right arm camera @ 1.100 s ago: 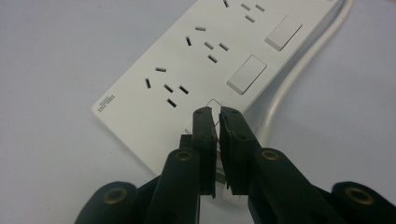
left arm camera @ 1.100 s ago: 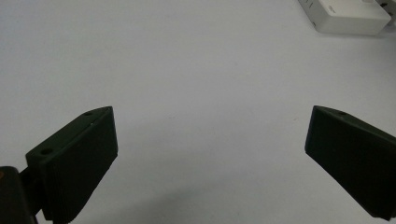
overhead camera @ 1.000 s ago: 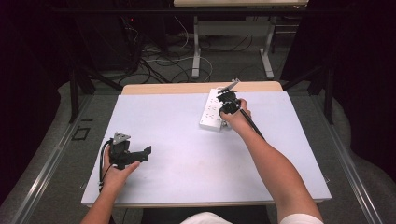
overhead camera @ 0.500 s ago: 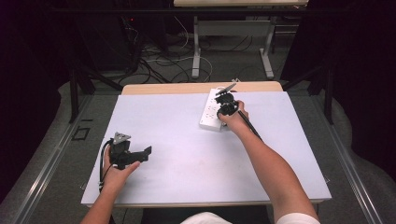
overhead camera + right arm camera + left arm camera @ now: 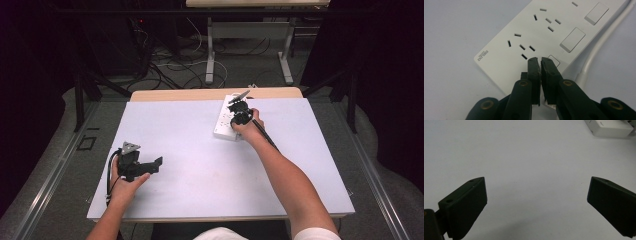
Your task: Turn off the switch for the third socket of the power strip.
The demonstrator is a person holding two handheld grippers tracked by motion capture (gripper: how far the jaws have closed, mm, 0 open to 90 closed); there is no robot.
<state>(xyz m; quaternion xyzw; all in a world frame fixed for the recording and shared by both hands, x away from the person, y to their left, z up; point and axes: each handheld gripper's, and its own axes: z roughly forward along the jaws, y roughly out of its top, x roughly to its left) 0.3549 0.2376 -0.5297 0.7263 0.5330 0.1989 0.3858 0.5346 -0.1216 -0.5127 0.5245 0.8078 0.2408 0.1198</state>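
A white power strip [image 5: 225, 122] lies at the far middle-right of the table, its sockets and rocker switches facing up [image 5: 524, 32]. My right gripper [image 5: 237, 119] points down at it. The tips [image 5: 539, 60] are shut and hover at the nearest switch [image 5: 554, 61], which they partly hide. The jaws have just been opening by a hair, and nothing is between them. My left gripper [image 5: 157, 165] rests near the front left of the table, held level. It [image 5: 537, 186] is open wide over bare tabletop, and a corner of the strip [image 5: 610, 127] lies far ahead.
The strip's white cable [image 5: 596, 50] runs off beside it toward the far edge. The white tabletop [image 5: 200, 150] has a wooden strip at the back. Beyond it are desk legs [image 5: 210, 55] and loose cables on the floor.
The right gripper has shifted only slightly over the power strip. The left gripper has kept still.
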